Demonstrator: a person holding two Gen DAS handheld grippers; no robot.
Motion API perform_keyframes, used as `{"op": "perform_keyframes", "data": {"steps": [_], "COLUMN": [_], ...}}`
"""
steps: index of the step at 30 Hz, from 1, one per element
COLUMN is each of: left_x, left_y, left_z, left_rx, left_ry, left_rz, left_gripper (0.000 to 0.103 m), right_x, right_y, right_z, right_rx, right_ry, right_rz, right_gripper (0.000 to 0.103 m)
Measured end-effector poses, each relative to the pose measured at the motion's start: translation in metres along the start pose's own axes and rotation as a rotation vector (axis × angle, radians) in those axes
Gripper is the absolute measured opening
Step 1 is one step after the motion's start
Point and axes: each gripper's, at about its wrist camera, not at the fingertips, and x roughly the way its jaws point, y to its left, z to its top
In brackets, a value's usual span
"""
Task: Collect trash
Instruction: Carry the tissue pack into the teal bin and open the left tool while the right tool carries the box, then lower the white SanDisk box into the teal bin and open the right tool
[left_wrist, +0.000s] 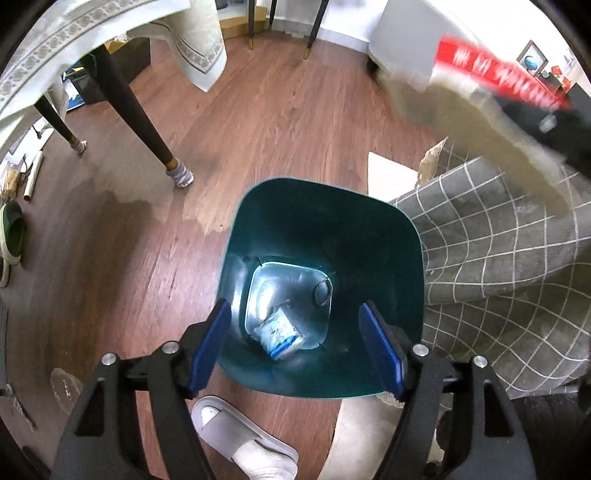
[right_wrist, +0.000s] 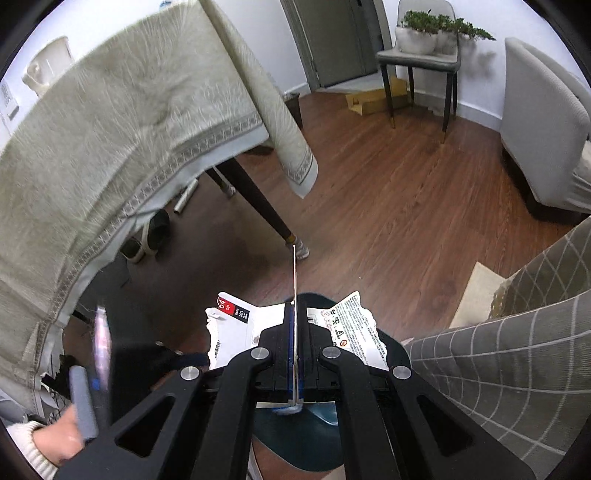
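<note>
We are holding the left hand-held gripper wide open, empty, above the green bin (a wrapper inside); the right hand-held gripper is pinching torn packaging over it.

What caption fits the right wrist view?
Right gripper shut on torn printed packaging, held above the dark green trash bin beside a cloth-draped table.

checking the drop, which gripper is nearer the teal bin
Left. The left gripper hangs open right over the teal bin; the right gripper, shut on torn packaging, is farther back above it.
</note>
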Motion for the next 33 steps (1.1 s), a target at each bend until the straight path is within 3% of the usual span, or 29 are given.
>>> {"op": "perform_keyframes", "data": {"steps": [13, 21, 26, 33], "left_x": [-0.063, -0.099, -0.124, -0.149], "left_y": [0.018, 0.021, 0.019, 0.010], "left_z": [0.002, 0.005, 0.013, 0.017], "left_rx": [-0.008, -0.025, -0.049, -0.027], "left_ry": [-0.170, -0.270, -0.333, -0.400], "left_rz": [0.009, 0.021, 0.006, 0.007], "left_gripper": [0.069, 0.056, 0.040, 0.038], "right_x": [0.060, 0.106, 0.129, 0.148], "right_y": [0.005, 0.005, 0.003, 0.008], "right_z": [-0.016, -0.046, -0.070, -0.096], "right_rx": [0.008, -0.034, -0.058, -0.102], "right_ry": [0.136, 0.279, 0.378, 0.511], "right_rz": [-0.042, -0.103, -0.127, -0.161], "right_gripper": [0.001, 0.001, 0.001, 0.003]}}
